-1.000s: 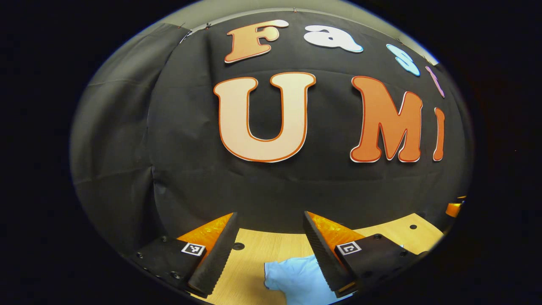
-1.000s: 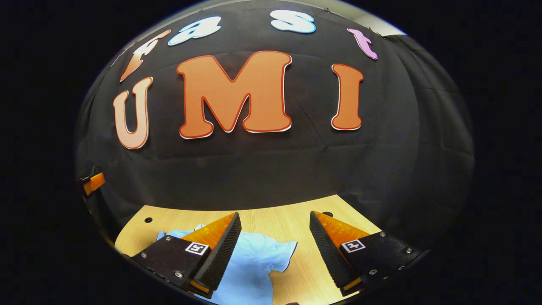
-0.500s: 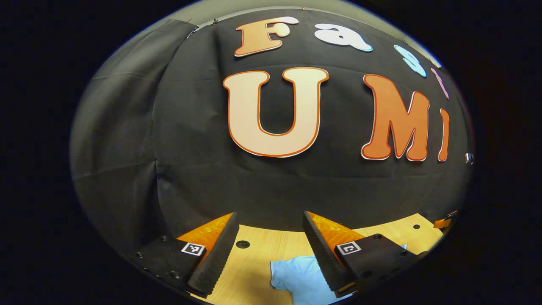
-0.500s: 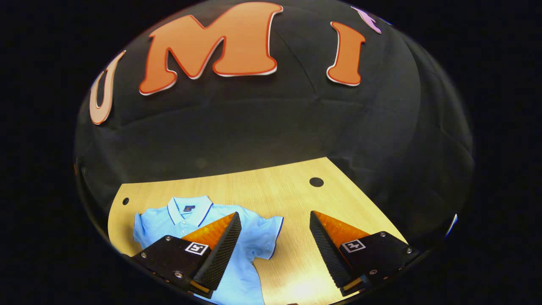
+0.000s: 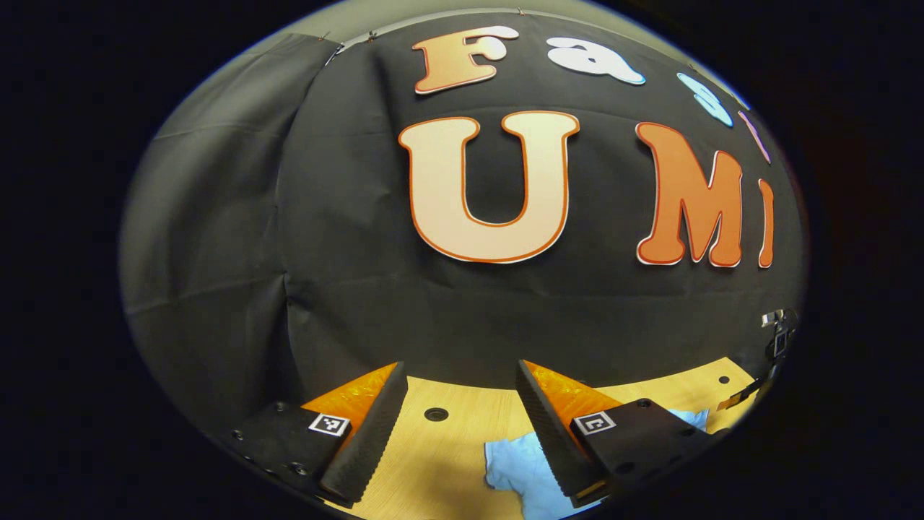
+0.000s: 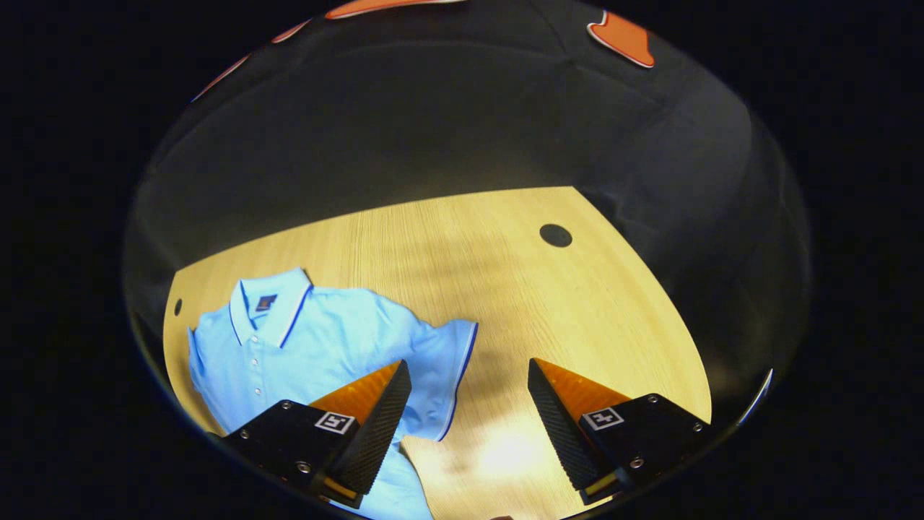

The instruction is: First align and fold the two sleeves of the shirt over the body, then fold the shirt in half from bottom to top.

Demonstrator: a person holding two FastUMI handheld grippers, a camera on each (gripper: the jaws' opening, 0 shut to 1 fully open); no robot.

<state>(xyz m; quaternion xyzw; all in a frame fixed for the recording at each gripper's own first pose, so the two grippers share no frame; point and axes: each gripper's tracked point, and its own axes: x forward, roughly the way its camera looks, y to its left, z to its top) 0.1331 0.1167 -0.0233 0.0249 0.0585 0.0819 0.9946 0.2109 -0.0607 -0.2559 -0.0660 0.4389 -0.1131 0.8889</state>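
Note:
A light blue polo shirt [image 6: 303,347] with dark blue trim lies flat on the wooden table [image 6: 577,303], collar toward the wall, one short sleeve [image 6: 447,375] spread to the side. My right gripper [image 6: 469,372] hovers open above that sleeve's edge, nothing between its fingers. In the left gripper view, my left gripper [image 5: 462,372] stands open above the table [image 5: 447,440], tilted toward the wall. A corner of the shirt [image 5: 516,462] shows beside and under its right finger [image 5: 548,426]. Part of the other gripper [image 5: 776,339] appears at the far right edge.
Round holes mark the tabletop [image 6: 555,235] [image 5: 436,414] [image 6: 177,307]. The black cloth wall [image 5: 361,289] closes off the table's far side. Bare wood stretches to the right of the shirt in the right gripper view.
The right gripper has tipped downward toward the table, bringing the whole upper shirt into view. The left gripper has shifted slightly left, so the shirt corner sits farther right.

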